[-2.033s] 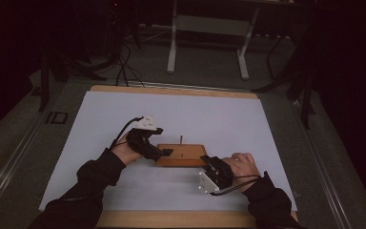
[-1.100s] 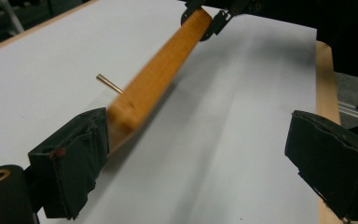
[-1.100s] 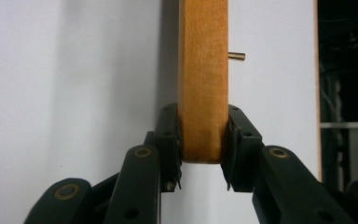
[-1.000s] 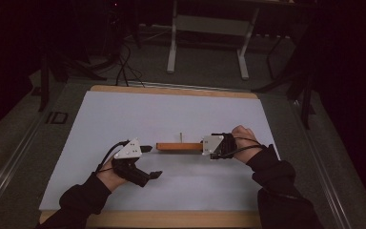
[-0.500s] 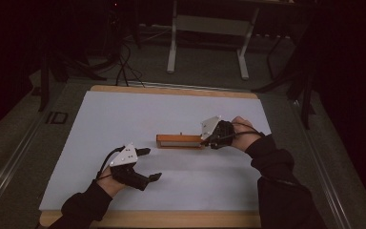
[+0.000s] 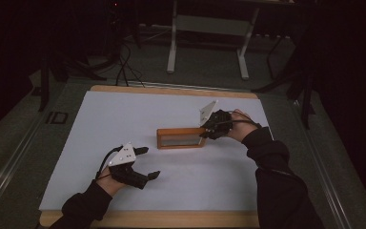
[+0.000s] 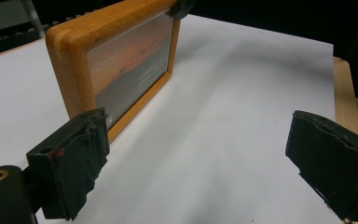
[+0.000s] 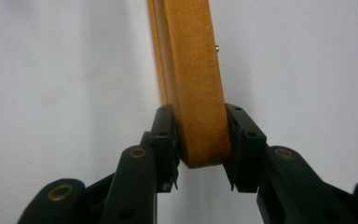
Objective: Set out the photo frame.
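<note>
Dark surroundings ring the white tabletop [image 6: 124, 119] in the high view, with metal stand legs and cables barely readable on the floor beyond its far edge. We see the picture frame [image 6: 181, 138] standing on its long edge near the middle of the tabletop, slightly right of centre. The right gripper [image 6: 208, 130] meets the frame's right end, which we judge is how the frame is kept upright while it is being set down or steadied. The left gripper [image 6: 145, 163] hovers near the front left, well apart from the frame, its jaws spread with nothing between them; we take it to be standing by. How the right jaws sit on the wood is too small to read from up here, and the frame's back is hidden.

From the left gripper view, the frame [image 7: 116, 70] rises to the far left, its glass showing a dim orange picture with lettering we cannot make out. The two black jaws stand wide apart over bare tabletop. A dark shape touches the frame's far top corner, likely the other gripper, though it is cut off by the picture's edge.

From the right gripper view, the jaws flank the end of the frame [image 8: 193, 88], which runs away from us edge-on. They have just been opening slightly, yet both pads sit against the wood. A small brass fitting [image 8: 216, 46] shows on one face; the prop behind is hidden.
</note>
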### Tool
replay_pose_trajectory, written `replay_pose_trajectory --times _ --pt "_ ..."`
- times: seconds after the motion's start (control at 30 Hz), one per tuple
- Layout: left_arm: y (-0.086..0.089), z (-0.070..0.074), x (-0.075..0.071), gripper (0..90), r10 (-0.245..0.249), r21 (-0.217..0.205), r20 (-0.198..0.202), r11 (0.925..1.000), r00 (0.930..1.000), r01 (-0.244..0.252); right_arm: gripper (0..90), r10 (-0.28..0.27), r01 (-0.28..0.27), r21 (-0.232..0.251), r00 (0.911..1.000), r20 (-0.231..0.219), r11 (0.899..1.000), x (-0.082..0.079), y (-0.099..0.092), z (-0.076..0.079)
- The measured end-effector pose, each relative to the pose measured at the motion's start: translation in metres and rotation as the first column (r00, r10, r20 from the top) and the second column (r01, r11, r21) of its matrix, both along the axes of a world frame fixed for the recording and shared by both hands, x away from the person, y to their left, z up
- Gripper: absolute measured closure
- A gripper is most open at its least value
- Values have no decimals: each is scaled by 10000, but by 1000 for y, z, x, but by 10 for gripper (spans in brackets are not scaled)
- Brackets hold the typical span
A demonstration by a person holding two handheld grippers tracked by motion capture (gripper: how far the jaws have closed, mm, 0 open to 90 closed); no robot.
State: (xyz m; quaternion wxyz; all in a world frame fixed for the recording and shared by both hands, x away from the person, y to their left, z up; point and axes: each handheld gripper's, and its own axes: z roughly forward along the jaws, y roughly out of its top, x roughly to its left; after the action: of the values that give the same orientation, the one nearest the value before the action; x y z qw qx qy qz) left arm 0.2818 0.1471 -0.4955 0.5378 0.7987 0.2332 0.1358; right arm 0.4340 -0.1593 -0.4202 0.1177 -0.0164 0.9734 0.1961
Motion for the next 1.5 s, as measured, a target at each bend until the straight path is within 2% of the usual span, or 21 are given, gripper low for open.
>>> replay_pose_trajectory --times 0.17,0.37,0.53,0.9,1.13,1.5 --pt "1 -1 1 67 67 -34 -84 10000 9999 -67 666 -493 498 129 9982 -355 9987 7 1 0" --pt "1 -1 1 67 64 -62 19 10000 10000 -64 659 -996 1024 399 9928 -663 9939 14 0 -1" --pt "2 -2 2 67 105 -68 -110 9999 9999 -105 653 -1120 1154 427 9908 -753 9924 18 1 -1" --pt "3 -4 3 67 143 -140 -71 9998 9999 -144 624 -1359 1438 721 9852 -1041 9870 34 0 -4" --pt "2 -5 2 66 66 -86 -27 9999 10000 -66 596 -1473 1564 844 9834 -1057 9841 42 -1 -8" --pt "2 -6 3 67 68 -141 -127 9999 9999 -70 535 -1612 1678 724 9829 -889 9832 51 2 -13"
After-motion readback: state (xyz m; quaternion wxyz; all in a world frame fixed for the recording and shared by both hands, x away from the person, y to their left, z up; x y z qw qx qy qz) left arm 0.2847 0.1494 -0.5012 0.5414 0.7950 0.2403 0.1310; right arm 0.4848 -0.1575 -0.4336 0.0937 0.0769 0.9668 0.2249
